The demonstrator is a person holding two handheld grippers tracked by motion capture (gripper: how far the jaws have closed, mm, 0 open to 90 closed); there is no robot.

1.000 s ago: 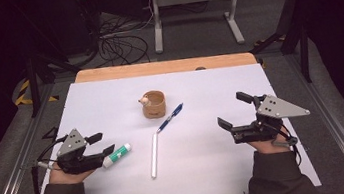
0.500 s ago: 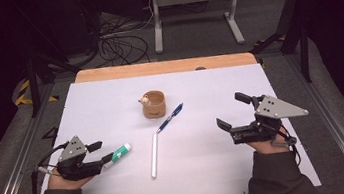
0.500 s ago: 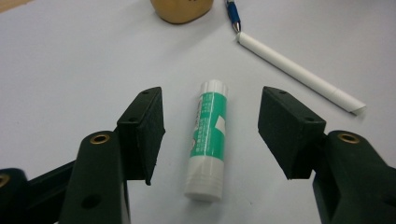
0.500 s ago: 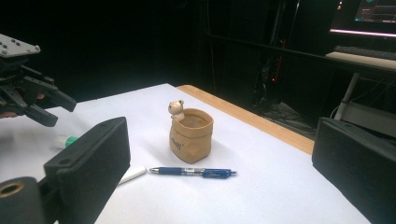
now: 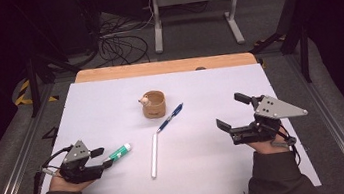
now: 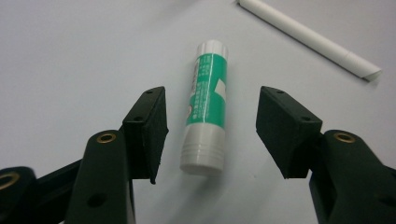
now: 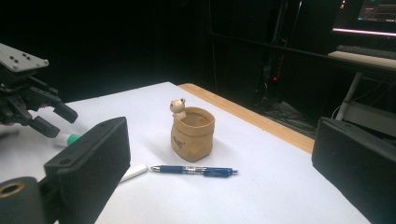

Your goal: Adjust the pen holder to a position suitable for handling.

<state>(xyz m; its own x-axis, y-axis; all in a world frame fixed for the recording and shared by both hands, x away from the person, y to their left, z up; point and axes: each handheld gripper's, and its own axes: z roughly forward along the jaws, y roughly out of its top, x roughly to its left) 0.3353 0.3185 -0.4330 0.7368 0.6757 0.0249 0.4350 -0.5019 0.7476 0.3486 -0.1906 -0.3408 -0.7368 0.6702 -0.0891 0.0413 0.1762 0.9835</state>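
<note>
Near the tabletop's front left corner the left gripper (image 6: pixel 210 135) straddles the glue stick (image 6: pixel 207 105) lying flat, its jaws apart and just closing without touching it, while the right gripper (image 5: pixel 235 114) waits wide open toward the right edge.

Both grippers, left gripper (image 5: pixel 100 158) and right gripper (image 5: pixel 233 114), are black with blocky padded jaws; brass-ringed screw holes sit behind the pads, a grey three-cornered plate with small holes on top, dark cable trailing behind, dark olive sleeves at the wrists
</note>
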